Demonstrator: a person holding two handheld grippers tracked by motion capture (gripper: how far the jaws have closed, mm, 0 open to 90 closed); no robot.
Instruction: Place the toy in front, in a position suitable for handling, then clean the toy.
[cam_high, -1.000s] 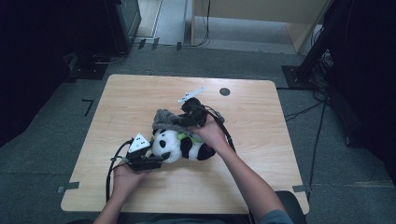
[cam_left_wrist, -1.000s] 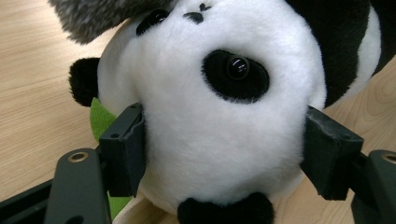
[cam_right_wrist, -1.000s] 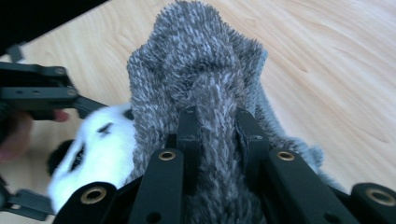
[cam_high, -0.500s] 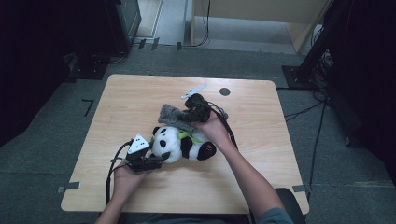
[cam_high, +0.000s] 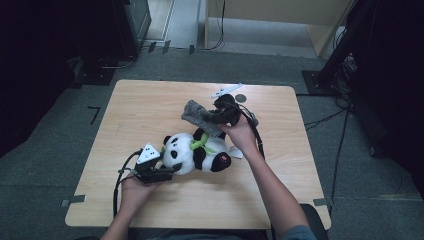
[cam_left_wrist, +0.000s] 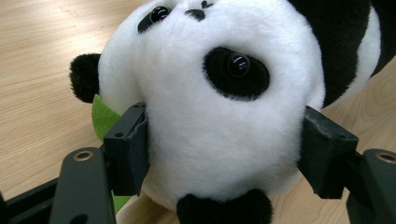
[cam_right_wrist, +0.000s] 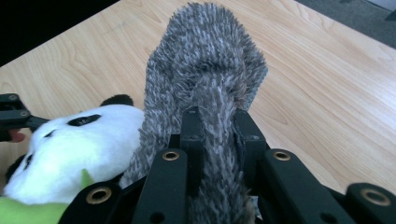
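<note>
Slippage threatens: right tool (cam_right_wrist: 219, 135) pinches only a thin fold of grey sock (cam_right_wrist: 205, 70), left tool (cam_left_wrist: 224, 149) clamps panda head (cam_left_wrist: 219, 93).

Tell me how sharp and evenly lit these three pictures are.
High view: table bright, surroundings nearly black, slightly soft. Left gripper view: panda toy crisp, evenly lit, far tabletop blurred. Right gripper view: grey fuzzy cloth sharp, near jaws soft, corner dark.

panda plush (cam_high: 192, 152): black-white, lying on table | grey fuzzy cloth (cam_high: 200, 116): lifted, just beyond panda
</note>
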